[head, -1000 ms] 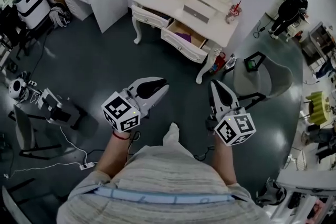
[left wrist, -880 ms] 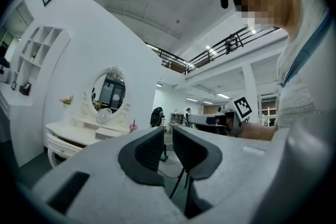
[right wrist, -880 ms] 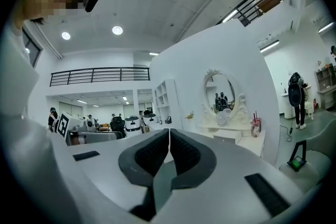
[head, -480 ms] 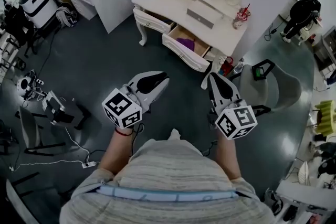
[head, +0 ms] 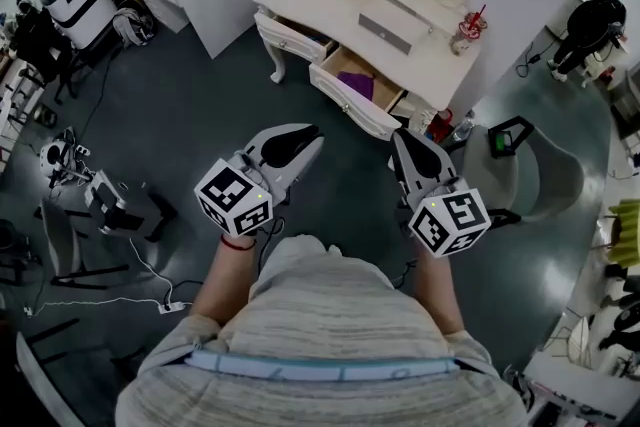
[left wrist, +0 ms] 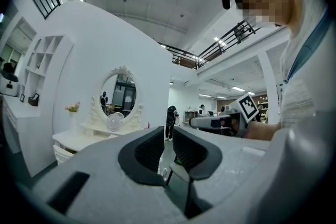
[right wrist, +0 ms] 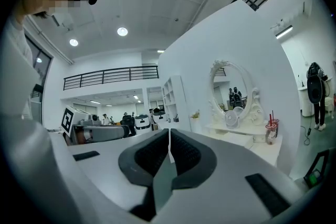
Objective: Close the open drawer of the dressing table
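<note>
approach stage: left gripper (head: 300, 137) slightly parted, right gripper (head: 404, 141) clenched, both empty, short of the drawer (head: 358, 91). next, probably push its front in.

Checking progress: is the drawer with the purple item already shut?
No, the drawer stands pulled out from the dressing table, its purple item showing.

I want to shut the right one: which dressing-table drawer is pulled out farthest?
The drawer with the purple item inside, its wooden bottom showing. The other drawer, further left in the head view, is out only slightly.
</note>
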`<state>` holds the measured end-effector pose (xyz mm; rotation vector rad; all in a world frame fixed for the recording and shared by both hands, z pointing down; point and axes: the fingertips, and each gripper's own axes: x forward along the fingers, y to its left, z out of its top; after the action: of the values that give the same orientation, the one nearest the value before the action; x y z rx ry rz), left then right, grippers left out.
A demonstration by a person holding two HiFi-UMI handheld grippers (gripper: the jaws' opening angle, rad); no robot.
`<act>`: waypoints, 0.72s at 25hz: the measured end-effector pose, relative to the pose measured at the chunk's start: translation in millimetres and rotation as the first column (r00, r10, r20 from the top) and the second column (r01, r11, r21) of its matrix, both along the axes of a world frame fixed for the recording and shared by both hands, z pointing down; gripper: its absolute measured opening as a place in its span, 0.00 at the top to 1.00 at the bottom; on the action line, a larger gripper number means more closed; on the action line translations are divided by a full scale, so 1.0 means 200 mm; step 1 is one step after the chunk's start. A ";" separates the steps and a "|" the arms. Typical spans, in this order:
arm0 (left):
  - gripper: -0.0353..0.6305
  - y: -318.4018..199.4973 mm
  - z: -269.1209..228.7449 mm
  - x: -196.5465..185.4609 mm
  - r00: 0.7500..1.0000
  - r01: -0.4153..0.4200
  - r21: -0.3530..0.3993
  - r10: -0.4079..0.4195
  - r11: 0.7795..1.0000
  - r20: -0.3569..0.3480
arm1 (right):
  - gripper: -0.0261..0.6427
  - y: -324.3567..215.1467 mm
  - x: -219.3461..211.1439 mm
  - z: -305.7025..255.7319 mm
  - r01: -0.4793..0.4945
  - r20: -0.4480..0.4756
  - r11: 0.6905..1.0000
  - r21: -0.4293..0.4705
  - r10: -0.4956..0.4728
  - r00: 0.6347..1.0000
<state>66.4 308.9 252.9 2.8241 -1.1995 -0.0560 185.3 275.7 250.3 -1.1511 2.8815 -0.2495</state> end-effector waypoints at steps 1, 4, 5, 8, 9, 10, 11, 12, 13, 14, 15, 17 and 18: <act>0.85 -0.03 -0.01 0.00 1.000 0.003 0.003 -0.003 1.000 0.002 | 0.94 -0.02 0.00 0.00 0.003 0.002 1.000 0.001 -0.003 1.000; 0.85 -0.11 -0.03 -0.01 1.000 0.009 0.016 -0.009 1.000 0.006 | 0.94 -0.10 -0.01 -0.01 0.012 0.005 1.000 0.005 -0.012 1.000; 0.85 -0.13 -0.03 -0.02 1.000 0.008 0.020 -0.008 1.000 0.004 | 0.94 -0.12 -0.02 -0.01 0.014 0.004 1.000 0.005 -0.014 1.000; 0.85 -0.22 -0.03 -0.04 1.000 0.005 0.026 -0.005 1.000 0.002 | 0.94 -0.21 -0.05 0.00 0.016 0.000 1.000 0.005 -0.016 1.000; 0.85 -0.25 -0.03 -0.05 1.000 0.005 0.024 -0.005 1.000 0.003 | 0.94 -0.25 -0.06 0.00 0.015 -0.001 1.000 0.005 -0.015 1.000; 0.85 -0.29 -0.02 -0.07 1.000 0.005 0.022 -0.005 1.000 0.002 | 0.94 -0.28 -0.08 0.00 0.015 -0.003 1.000 0.005 -0.015 1.000; 0.85 -0.32 -0.01 -0.08 1.000 0.005 0.020 -0.005 1.000 -0.001 | 0.94 -0.32 -0.09 0.01 0.015 -0.005 1.000 0.004 -0.015 1.000; 0.85 -0.37 -0.01 -0.10 1.000 0.003 0.020 -0.003 1.000 -0.007 | 0.94 -0.36 -0.11 0.02 0.016 -0.008 1.000 0.003 -0.016 1.000; 0.85 -0.41 0.00 -0.12 1.000 -0.001 0.022 0.001 1.000 -0.014 | 0.94 -0.40 -0.13 0.03 0.016 -0.012 1.000 0.002 -0.016 1.000; 0.85 -0.46 0.01 -0.14 1.000 -0.008 0.025 0.008 1.000 -0.020 | 0.94 -0.44 -0.15 0.04 0.015 -0.015 1.000 -0.002 -0.015 1.000; 0.85 -0.51 0.01 -0.15 1.000 -0.015 0.027 0.015 1.000 -0.025 | 0.94 -0.49 -0.17 0.05 0.014 -0.017 1.000 -0.007 -0.014 1.000; 0.85 -0.61 0.03 -0.19 0.999 -0.024 0.022 0.024 0.999 -0.027 | 0.94 -0.58 -0.22 0.07 0.012 -0.019 1.000 -0.020 -0.012 1.000; 0.85 -0.66 0.04 -0.22 0.999 -0.026 0.017 0.026 1.000 -0.027 | 0.94 -0.63 -0.25 0.08 0.012 -0.022 1.000 -0.026 -0.013 1.000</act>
<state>22.8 176.6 260.5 2.8428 -1.1622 -0.1038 135.6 149.2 265.5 -1.1474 2.9142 -0.2767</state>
